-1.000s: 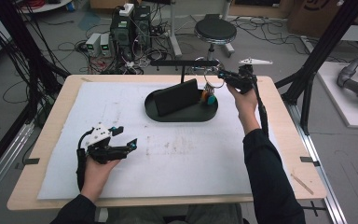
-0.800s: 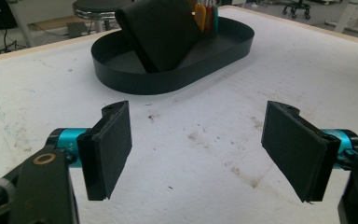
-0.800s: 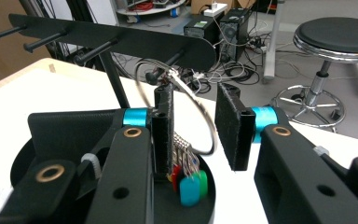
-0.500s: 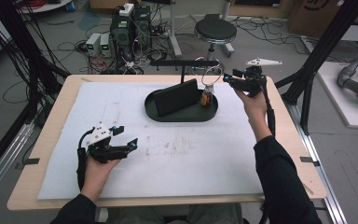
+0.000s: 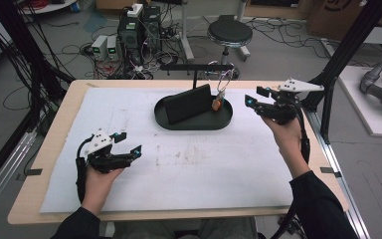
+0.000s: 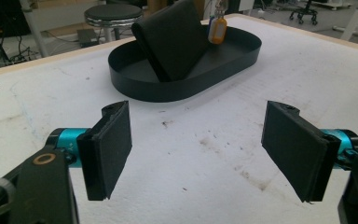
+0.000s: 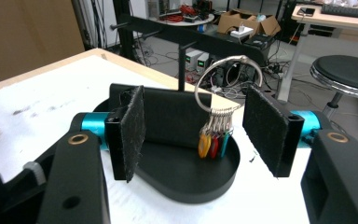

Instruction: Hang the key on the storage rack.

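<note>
A metal key ring (image 5: 223, 79) with coloured tags (image 5: 217, 104) hangs from the black bar (image 5: 194, 66) of a stand over a black oval tray (image 5: 194, 125). A black slab (image 5: 188, 103) leans inside the tray. My right gripper (image 5: 256, 97) is held in the air to the right of the tray, apart from the ring. Its jaws have just been opening and stand open with nothing between them. Along them I see the ring (image 7: 228, 74) and tags (image 7: 213, 142) farther off. My left gripper (image 5: 130, 143) rests open on the white mat, empty (image 6: 198, 149).
The white mat (image 5: 204, 169) covers a wooden table (image 5: 54, 209). Black frame posts (image 5: 345, 50) rise at the right rear and far left. A stool (image 5: 230, 34), cables and computer boxes (image 5: 139, 30) sit on the floor behind the table.
The right gripper let go of the key ring, opened and drew away to the right and slightly up. The ring now hangs from the bar. The left gripper has stayed put.
</note>
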`<state>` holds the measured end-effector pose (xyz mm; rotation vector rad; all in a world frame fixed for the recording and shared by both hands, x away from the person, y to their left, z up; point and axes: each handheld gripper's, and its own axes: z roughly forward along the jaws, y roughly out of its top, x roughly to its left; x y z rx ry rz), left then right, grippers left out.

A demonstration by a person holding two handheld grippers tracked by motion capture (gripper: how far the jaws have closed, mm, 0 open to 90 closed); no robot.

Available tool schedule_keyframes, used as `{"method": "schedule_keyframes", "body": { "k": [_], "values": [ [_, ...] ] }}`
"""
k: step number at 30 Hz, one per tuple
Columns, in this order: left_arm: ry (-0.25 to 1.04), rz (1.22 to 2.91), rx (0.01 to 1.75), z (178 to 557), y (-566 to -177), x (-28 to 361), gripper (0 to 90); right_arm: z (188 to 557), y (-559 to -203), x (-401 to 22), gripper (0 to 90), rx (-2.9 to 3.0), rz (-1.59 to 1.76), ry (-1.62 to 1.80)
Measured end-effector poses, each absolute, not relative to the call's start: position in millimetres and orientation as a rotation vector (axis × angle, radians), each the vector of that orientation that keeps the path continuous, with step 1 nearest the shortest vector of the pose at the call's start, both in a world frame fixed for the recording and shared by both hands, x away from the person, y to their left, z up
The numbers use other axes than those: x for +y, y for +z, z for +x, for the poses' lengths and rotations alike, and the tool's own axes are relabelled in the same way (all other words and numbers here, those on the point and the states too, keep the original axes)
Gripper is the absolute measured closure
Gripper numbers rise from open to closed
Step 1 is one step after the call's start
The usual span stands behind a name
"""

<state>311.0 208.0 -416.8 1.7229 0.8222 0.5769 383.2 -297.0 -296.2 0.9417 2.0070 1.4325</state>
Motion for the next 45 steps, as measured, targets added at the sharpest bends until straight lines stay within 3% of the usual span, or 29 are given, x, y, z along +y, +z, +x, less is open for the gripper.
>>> {"method": "schedule_keyframes", "body": {
  "k": [17, 45],
  "values": [
    [0.59, 1.738, 0.821, 312, -417, 208, 24.3, 338, -372, -329, 36.4, 1.955, 1.067, 1.448],
    [0.587, 1.764, 0.806, 313, -418, 204, 24.3, 334, -381, -331, 35.5, 1.969, 1.073, 1.424]
  ]
}}
